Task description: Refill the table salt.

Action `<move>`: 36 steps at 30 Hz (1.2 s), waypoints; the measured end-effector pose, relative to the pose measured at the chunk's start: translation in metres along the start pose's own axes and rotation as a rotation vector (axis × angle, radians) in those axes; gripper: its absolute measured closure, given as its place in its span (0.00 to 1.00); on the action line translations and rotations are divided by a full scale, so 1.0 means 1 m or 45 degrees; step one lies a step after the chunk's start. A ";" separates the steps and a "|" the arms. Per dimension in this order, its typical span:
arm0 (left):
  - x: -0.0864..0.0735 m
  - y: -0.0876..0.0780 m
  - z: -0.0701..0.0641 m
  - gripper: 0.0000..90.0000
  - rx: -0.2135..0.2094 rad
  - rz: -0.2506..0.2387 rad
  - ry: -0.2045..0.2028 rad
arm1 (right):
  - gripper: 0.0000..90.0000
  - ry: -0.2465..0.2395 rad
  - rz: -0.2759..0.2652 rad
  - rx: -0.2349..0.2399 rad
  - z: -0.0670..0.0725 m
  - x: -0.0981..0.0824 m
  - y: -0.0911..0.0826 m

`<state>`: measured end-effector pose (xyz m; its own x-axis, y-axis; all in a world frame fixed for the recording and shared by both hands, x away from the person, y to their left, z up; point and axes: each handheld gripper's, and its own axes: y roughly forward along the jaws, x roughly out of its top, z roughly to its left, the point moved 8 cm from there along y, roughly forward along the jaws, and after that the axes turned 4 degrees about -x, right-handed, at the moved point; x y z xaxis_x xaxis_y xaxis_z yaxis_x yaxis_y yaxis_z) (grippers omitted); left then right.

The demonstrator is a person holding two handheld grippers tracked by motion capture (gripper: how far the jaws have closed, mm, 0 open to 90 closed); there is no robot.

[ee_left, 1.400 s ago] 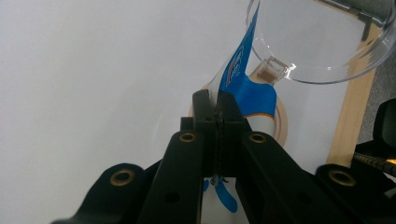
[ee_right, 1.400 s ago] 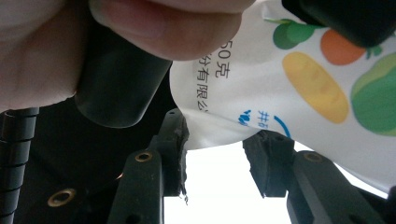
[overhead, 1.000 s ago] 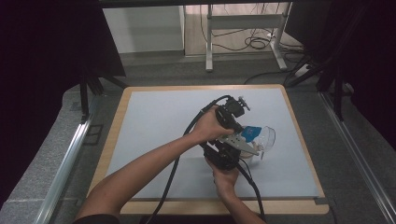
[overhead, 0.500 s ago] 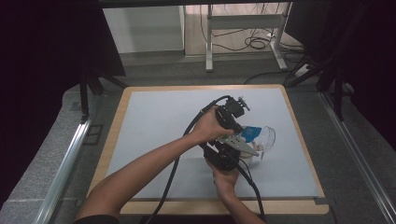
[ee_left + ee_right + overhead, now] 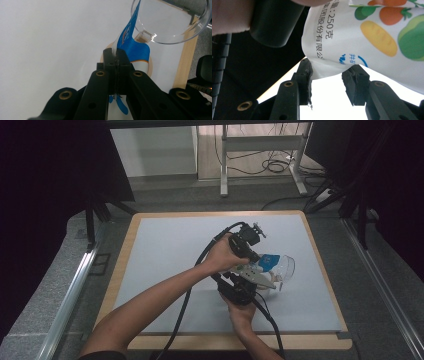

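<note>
1 pouch (image 5: pixel 372 37), 1 bowl (image 5: pixel 172 22) (clear)

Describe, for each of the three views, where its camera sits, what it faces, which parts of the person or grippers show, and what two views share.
High view: above the table, looking forward and down; both forearms, left gripper, right gripper.
Left gripper view: on the left gripper, facing the cup; jaws shut on the pouch.
Right gripper view: on the right gripper, looking up at the pouch; jaws grip its corner.
Shared: the pouch, in both gripper views.
</note>
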<state>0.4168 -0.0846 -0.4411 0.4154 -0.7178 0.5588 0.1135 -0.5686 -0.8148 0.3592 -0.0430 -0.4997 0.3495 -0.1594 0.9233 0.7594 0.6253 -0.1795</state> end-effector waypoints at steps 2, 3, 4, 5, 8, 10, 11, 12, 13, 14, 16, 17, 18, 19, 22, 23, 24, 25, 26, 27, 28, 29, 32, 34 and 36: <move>-0.001 0.000 0.000 0.99 -0.003 -0.003 -0.002 | 0.67 -0.016 0.006 -0.001 0.000 -0.002 -0.001; -0.001 -0.001 0.000 0.99 -0.005 -0.005 -0.002 | 0.67 -0.021 0.008 -0.003 0.001 -0.002 -0.001; -0.001 -0.001 -0.001 0.99 -0.006 -0.008 -0.004 | 0.67 -0.030 0.011 -0.003 0.001 -0.003 -0.002; -0.002 -0.002 0.000 1.00 -0.008 -0.009 -0.004 | 0.67 -0.038 0.014 -0.005 0.001 -0.004 -0.002; -0.003 -0.002 0.000 0.99 -0.010 -0.014 -0.008 | 0.67 -0.050 0.028 -0.004 0.001 -0.008 -0.003; -0.003 -0.002 0.001 1.00 -0.015 -0.018 -0.011 | 0.67 -0.052 0.035 -0.003 0.001 -0.009 -0.003; -0.003 -0.003 0.001 1.00 -0.016 -0.024 -0.015 | 0.67 -0.055 0.039 -0.003 0.000 -0.010 -0.003; -0.004 -0.003 0.001 1.00 -0.018 -0.027 -0.016 | 0.67 -0.055 0.044 -0.004 0.000 -0.011 -0.003; -0.004 -0.004 0.001 1.00 -0.019 -0.031 -0.018 | 0.67 -0.056 0.049 -0.005 0.000 -0.012 -0.004; -0.004 -0.004 0.001 1.00 -0.020 -0.033 -0.020 | 0.67 -0.064 0.053 -0.006 0.000 -0.013 -0.004; -0.004 -0.005 0.001 1.00 -0.025 -0.041 -0.023 | 0.67 -0.067 0.061 -0.007 0.000 -0.016 -0.004; -0.005 -0.006 0.001 1.00 -0.024 -0.042 -0.021 | 0.67 -0.067 0.065 -0.007 0.000 -0.017 -0.004; -0.005 -0.006 0.001 1.00 -0.024 -0.042 -0.022 | 0.67 -0.074 0.066 -0.010 -0.001 -0.018 -0.004; -0.005 -0.007 0.001 1.00 -0.024 -0.043 -0.021 | 0.67 -0.078 0.072 -0.010 -0.001 -0.019 -0.005; -0.005 -0.008 0.000 0.99 -0.026 -0.054 -0.025 | 0.67 -0.082 0.085 -0.015 -0.003 -0.022 -0.006; -0.005 -0.008 0.000 1.00 -0.025 -0.053 -0.022 | 0.67 -0.079 0.094 -0.015 -0.003 -0.023 -0.006; -0.005 -0.009 0.000 0.99 -0.025 -0.055 -0.023 | 0.67 -0.086 0.097 -0.019 -0.003 -0.025 -0.006; -0.005 -0.009 0.000 1.00 -0.024 -0.059 -0.024 | 0.67 -0.086 0.103 -0.022 -0.003 -0.026 -0.006; -0.006 -0.009 0.000 1.00 -0.023 -0.061 -0.030 | 0.67 -0.092 0.106 -0.024 -0.004 -0.028 -0.006; -0.006 -0.009 0.000 1.00 -0.024 -0.062 -0.032 | 0.67 -0.088 0.109 -0.024 -0.005 -0.029 -0.006; -0.007 -0.010 0.000 1.00 -0.025 -0.064 -0.031 | 0.67 -0.089 0.112 -0.024 -0.005 -0.029 -0.006; -0.007 -0.010 0.000 1.00 -0.026 -0.066 -0.030 | 0.67 -0.092 0.117 -0.025 -0.005 -0.030 -0.007; -0.009 -0.011 0.001 1.00 -0.026 -0.072 -0.035 | 0.67 -0.102 0.126 -0.029 -0.006 -0.032 -0.007; -0.009 -0.012 0.001 1.00 -0.027 -0.079 -0.039 | 0.67 -0.107 0.133 -0.031 -0.007 -0.034 -0.007; -0.010 -0.013 0.001 1.00 -0.023 -0.081 -0.040 | 0.67 -0.117 0.140 -0.036 -0.009 -0.036 -0.008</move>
<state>0.4118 -0.0694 -0.4359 0.4357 -0.6672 0.6042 0.1245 -0.6201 -0.7746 0.3457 -0.0487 -0.5348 0.3810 -0.0194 0.9244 0.7348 0.6132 -0.2899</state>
